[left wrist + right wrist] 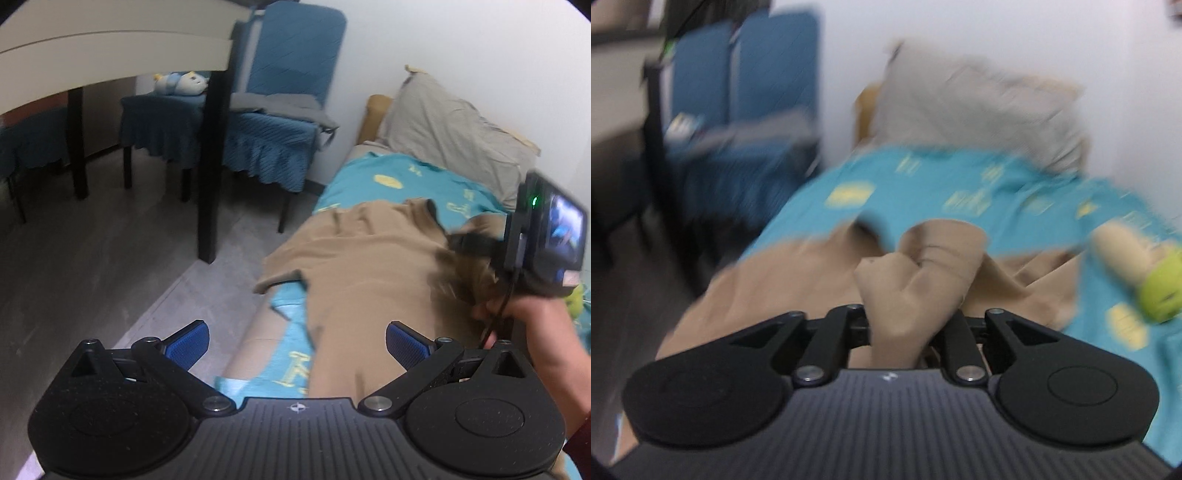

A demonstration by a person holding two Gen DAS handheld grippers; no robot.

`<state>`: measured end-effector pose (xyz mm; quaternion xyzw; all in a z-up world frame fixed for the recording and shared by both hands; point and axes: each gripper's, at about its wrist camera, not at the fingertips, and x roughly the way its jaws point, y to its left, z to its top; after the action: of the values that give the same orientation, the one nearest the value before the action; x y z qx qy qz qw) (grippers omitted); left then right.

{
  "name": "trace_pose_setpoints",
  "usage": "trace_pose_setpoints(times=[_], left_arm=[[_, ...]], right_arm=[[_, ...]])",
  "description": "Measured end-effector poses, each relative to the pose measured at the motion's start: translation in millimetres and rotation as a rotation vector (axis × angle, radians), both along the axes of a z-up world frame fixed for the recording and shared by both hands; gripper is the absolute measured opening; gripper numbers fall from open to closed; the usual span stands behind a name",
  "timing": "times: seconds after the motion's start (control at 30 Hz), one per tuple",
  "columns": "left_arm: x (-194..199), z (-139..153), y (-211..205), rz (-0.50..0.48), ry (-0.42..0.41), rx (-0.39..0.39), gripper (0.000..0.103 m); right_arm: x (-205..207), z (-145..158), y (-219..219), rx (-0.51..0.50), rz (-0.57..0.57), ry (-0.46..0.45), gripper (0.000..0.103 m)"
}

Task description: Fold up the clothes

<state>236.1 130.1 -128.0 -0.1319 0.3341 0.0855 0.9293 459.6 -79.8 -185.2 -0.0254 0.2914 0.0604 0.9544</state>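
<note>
A tan garment (369,266) lies spread on the teal bedsheet (369,177), one edge hanging over the bed's left side. My left gripper (297,343) is open and empty, its blue pads (186,345) just above the garment's near end. My right gripper (908,325) is shut on a bunched fold of the tan garment (916,280) and holds it lifted above the bed. The right gripper also shows in the left wrist view (465,242), blurred, over the garment's right part. The right wrist view is motion-blurred.
A grey pillow (443,122) lies at the head of the bed against the white wall. Blue-covered chairs (273,122) and a white table with black legs (212,147) stand left of the bed on a grey floor. A green and beige toy (1137,269) lies on the bed's right.
</note>
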Motion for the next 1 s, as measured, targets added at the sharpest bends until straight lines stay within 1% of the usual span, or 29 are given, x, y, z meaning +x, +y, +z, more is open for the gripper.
trace_pose_setpoints(times=[0.03,0.07,0.13,0.2,0.33,0.43,0.57,0.67,0.73,0.8,0.9,0.97,1.0], left_arm=[[-0.1,-0.8,-0.5,-0.006,0.002,0.001,0.103],[-0.1,-1.6,-1.9,-0.014,0.004,0.002,0.103],[-0.2,-3.2,-4.6,-0.03,0.007,0.005,0.103],[-0.3,-4.8,-7.4,-0.046,0.011,0.007,0.103],[-6.7,-1.7,-28.5,-0.1,-0.001,0.014,0.103],[-16.0,1.9,-46.5,-0.14,-0.01,0.011,0.103],[-32.6,8.1,-70.3,-0.19,-0.013,0.009,0.103],[-49.6,12.7,-86.1,-0.243,-0.014,-0.005,0.103],[-60.4,14.8,-98.5,-0.287,-0.012,-0.004,0.103],[-70.2,15.5,-111.2,-0.329,-0.012,-0.003,0.103],[-80.5,15.4,-130.2,-0.38,-0.006,0.004,0.103],[-87.6,15.3,-142.7,-0.405,-0.001,0.007,0.103],[-90.0,15.1,-149.2,-0.415,0.011,-0.003,0.103]], right_arm=[[2.0,-5.5,-0.6,0.026,0.023,0.035,0.058],[-0.9,-5.3,-5.1,0.067,0.033,0.051,0.077],[-8.2,2.3,-14.9,0.148,0.054,0.062,0.087],[-29.1,19.0,-21.4,0.172,0.086,0.048,0.087],[-89.6,66.7,-47.9,0.189,0.105,-0.009,0.087],[-144.1,101.5,-77.1,0.26,0.087,-0.009,0.087],[-220.7,139.4,-113.0,0.373,0.016,0.012,0.087],[-278.5,151.5,-138.4,0.431,-0.023,-0.019,0.087],[-311.0,153.1,-155.3,0.45,-0.059,-0.074,0.087],[-332.8,153.5,-170.8,0.461,-0.097,-0.114,0.088],[-338.5,159.2,-184.9,0.415,-0.11,-0.109,0.088],[-338.9,164.4,-194.7,0.398,-0.114,-0.136,0.088],[-339.3,164.9,-201.3,0.409,-0.123,-0.158,0.088]])
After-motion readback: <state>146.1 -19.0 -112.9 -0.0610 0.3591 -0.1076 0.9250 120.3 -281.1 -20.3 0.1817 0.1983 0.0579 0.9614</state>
